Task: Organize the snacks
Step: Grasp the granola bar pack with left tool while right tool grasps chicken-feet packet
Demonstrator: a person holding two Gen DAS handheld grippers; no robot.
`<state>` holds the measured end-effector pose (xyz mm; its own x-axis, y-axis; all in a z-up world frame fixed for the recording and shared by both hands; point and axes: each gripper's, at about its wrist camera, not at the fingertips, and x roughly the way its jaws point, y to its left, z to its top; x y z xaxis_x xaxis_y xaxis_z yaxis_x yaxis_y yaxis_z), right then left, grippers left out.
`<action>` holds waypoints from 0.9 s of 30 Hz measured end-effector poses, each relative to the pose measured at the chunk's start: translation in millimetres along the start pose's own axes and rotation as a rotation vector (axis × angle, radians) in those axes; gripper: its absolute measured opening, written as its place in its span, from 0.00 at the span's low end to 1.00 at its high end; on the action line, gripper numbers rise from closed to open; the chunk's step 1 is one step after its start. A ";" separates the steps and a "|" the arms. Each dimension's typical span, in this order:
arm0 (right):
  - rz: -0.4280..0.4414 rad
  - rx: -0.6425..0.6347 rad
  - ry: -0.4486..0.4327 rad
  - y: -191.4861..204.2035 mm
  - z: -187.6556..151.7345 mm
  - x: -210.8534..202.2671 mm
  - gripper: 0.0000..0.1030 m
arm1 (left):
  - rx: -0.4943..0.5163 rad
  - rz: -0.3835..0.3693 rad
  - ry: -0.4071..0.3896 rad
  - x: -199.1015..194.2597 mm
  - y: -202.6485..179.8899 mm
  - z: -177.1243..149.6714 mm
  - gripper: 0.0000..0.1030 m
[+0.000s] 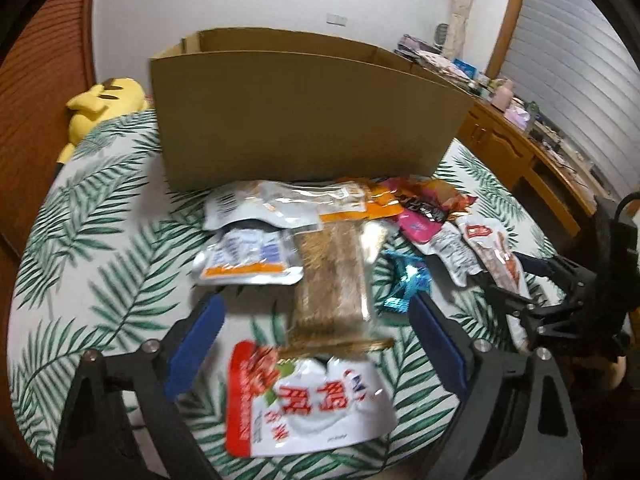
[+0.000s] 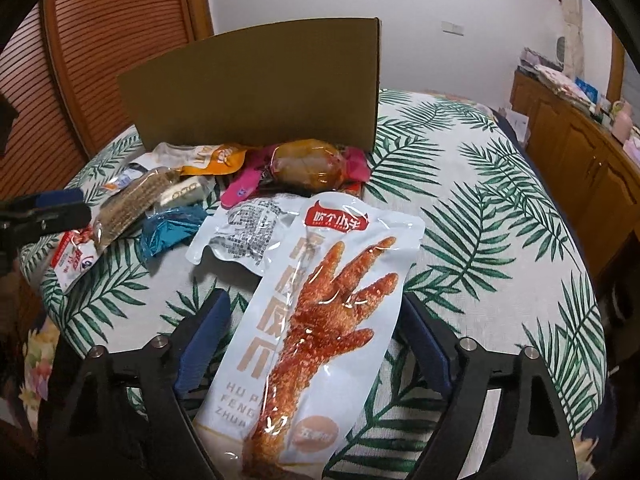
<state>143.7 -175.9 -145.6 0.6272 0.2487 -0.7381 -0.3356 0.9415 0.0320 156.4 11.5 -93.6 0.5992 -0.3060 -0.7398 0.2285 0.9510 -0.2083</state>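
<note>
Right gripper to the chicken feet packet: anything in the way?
Nothing visible. The chicken feet packet already lies between the right gripper's open fingers, on the leaf-print bedspread.

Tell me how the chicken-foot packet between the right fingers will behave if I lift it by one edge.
The chicken-foot packet looks like glossy film, so probably slippery. It's long and flat, likely to droop. Right gripper is open around it.

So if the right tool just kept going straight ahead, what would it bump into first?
Probably the chicken-foot snack packet, which already lies between the open right tool's fingers. Past it lies the snack pile, then the cardboard box; depth is unclear.
</note>
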 end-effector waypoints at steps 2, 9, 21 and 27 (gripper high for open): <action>0.000 -0.007 0.006 -0.8 2.0 1.5 0.80 | 0.003 -0.022 0.021 5.9 -1.7 5.1 0.82; -0.007 -0.058 0.033 -1.8 6.6 6.6 0.74 | 0.034 -0.024 0.077 20.8 -5.4 18.0 0.52; 0.014 -0.105 0.073 -9.8 11.2 9.1 0.69 | 0.043 -0.037 0.140 36.2 0.6 13.4 0.48; 0.023 -0.110 0.084 -12.9 14.6 9.1 0.62 | 0.042 -0.054 0.119 35.6 1.1 12.0 0.41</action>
<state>164.0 -182.4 -142.9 0.5586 0.2459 -0.7922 -0.4272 0.9039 -0.0207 187.1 1.1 -112.5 0.4907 -0.3470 -0.7992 0.2912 0.9298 -0.2249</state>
